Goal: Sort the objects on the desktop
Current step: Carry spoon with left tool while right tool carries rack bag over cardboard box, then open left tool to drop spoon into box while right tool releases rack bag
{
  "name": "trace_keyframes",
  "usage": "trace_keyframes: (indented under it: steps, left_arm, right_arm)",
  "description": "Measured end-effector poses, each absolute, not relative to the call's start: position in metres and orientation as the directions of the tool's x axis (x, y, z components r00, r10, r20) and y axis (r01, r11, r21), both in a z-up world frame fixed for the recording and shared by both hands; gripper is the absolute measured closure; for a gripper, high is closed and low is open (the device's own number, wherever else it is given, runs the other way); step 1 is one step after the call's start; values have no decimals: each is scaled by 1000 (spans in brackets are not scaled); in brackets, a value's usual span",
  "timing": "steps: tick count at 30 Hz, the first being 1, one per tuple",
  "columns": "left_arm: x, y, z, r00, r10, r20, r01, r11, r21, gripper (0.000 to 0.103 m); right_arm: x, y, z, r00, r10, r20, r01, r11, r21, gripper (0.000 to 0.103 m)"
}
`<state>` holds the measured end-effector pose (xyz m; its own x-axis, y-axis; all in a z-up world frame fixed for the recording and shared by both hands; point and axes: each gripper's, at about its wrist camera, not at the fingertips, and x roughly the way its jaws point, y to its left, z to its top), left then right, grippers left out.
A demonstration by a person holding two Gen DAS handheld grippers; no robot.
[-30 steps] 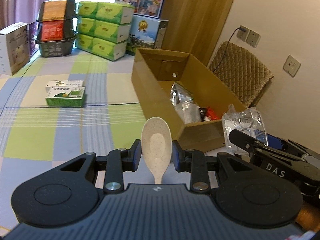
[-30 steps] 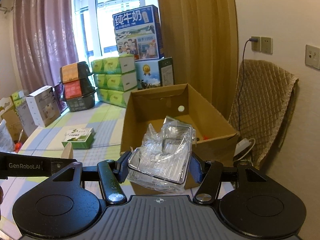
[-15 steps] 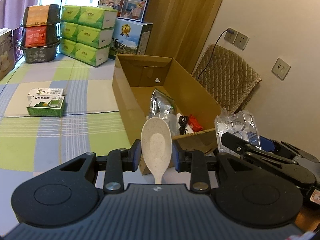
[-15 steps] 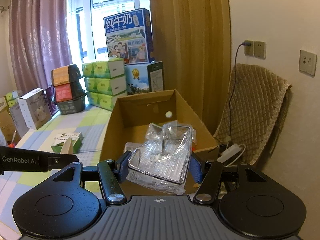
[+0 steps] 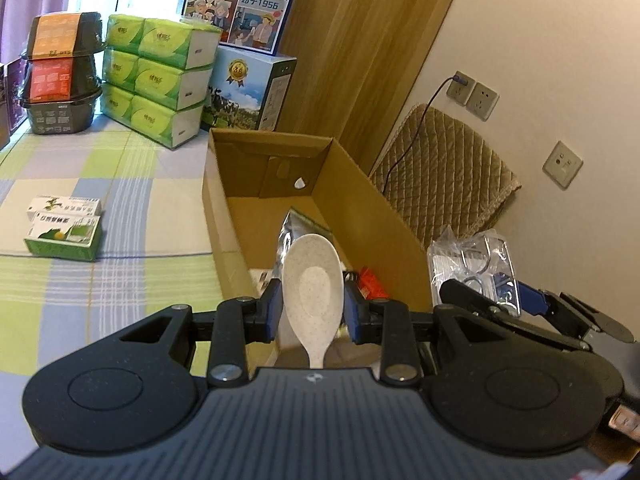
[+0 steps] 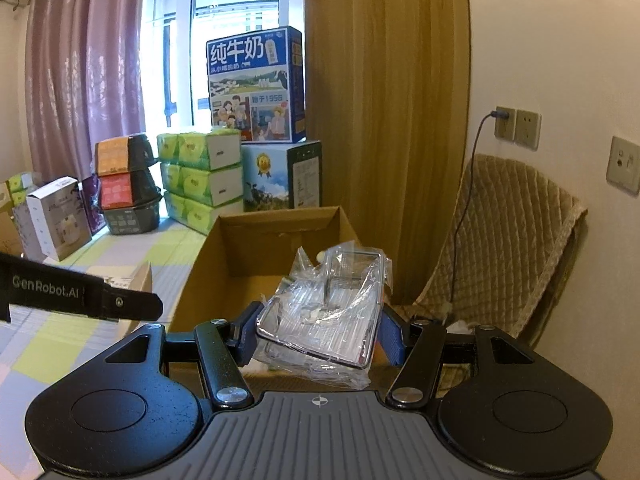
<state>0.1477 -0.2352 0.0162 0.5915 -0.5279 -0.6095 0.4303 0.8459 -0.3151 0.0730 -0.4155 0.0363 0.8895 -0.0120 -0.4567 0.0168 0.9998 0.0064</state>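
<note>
Spoon (image 5: 313,280) in closed left claw (image 5: 313,305)

checked floor mat (image 5: 120,168), purple curtain (image 6: 88,80), bright window (image 6: 236,8)

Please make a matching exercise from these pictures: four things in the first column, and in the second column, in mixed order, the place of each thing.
1. spoon
2. clear plastic package
3. cardboard box
4. small green box

a. open, ahead of both grippers
b. on the checked mat, left of the carton
c. between the left gripper's fingers
d. between the right gripper's fingers

Pairs: 1-c, 2-d, 3-a, 4-b
</note>
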Motion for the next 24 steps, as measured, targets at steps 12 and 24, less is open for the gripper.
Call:
trace_keyframes:
  steps: [12,24]
  left_arm:
    - [200,-270,25,592,-519,-617,414,852,-320,76]
    - [228,-288,21,583,-526,-619,421,847,-324,76]
  right_arm:
    - [123,-432,41,887,16,-462,-18,1000,0,46]
    - [160,-441,36,874,30,-486,-35,999,0,46]
